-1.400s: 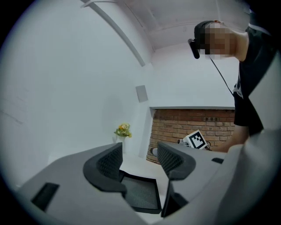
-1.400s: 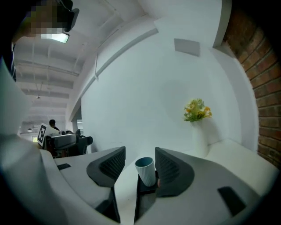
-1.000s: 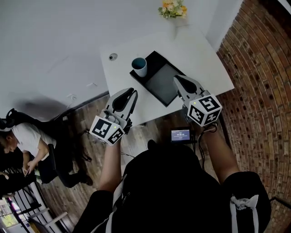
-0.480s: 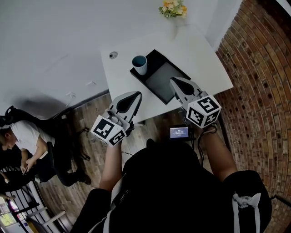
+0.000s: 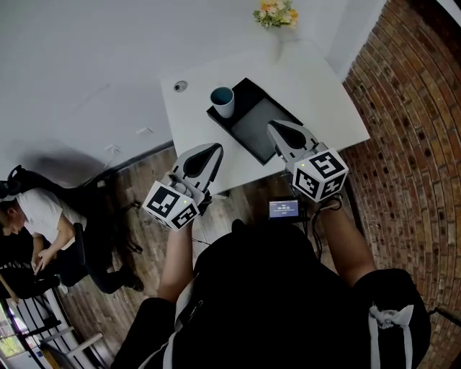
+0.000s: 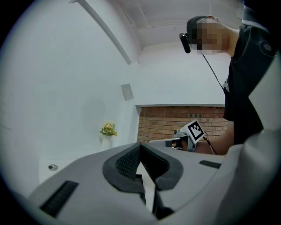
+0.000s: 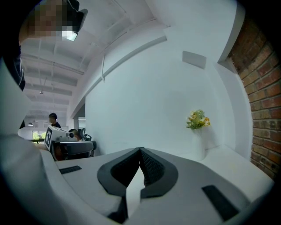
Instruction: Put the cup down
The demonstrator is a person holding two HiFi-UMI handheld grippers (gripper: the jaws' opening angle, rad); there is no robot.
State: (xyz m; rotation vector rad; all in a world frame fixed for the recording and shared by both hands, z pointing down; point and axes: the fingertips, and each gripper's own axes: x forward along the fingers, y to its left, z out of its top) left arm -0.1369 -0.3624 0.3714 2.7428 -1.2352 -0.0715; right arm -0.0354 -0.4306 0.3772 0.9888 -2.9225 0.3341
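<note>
Bright, even light; my worktop (image 5: 317,86) nearly blown white. Soft shadow patch at left in head view. Gripper views fisheye, black corners, bent edges. My left claw (image 6: 139,147) and right claw (image 7: 140,151) slightly soft up close.

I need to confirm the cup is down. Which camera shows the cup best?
The head view: the cup stands upright at the far corner of the black tray on the white table. Neither gripper view shows the cup at all.

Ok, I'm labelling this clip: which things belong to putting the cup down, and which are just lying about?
Job: cup, standing on the tray; table; left tongs, right tongs, both shut and empty.
Lying about: flowers; small screen; seated person.
</note>
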